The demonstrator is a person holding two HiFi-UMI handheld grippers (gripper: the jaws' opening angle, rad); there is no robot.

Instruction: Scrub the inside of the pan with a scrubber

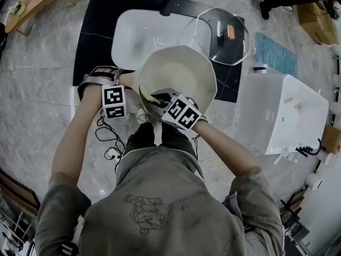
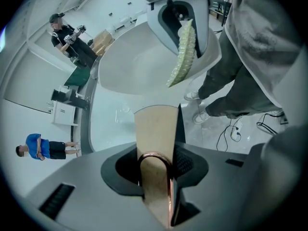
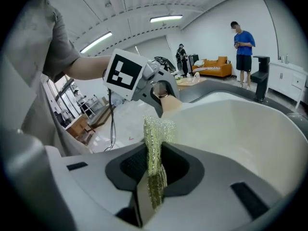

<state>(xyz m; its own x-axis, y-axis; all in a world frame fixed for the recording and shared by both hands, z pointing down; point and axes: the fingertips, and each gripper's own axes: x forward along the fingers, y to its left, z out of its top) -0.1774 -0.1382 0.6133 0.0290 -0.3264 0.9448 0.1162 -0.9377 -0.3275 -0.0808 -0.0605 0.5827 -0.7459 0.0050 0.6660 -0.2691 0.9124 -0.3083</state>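
Pan held by its handle, scrubber inside it.
The left tongs (image 2: pixel 156 171) are clenched on the tan handle (image 2: pixel 155 129) of the cream pan (image 1: pixel 178 68), which is held off the counter above the near edge of the white sink (image 1: pixel 133 36), its open side towards the person. The right tongs (image 3: pixel 153 173) are clamped on a yellow-green mesh scrubber (image 3: pixel 155 143), which reaches into the pan near its handle end. A glass lid (image 1: pixel 221 36) lies just beside the sink on the black counter (image 1: pixel 96 25).
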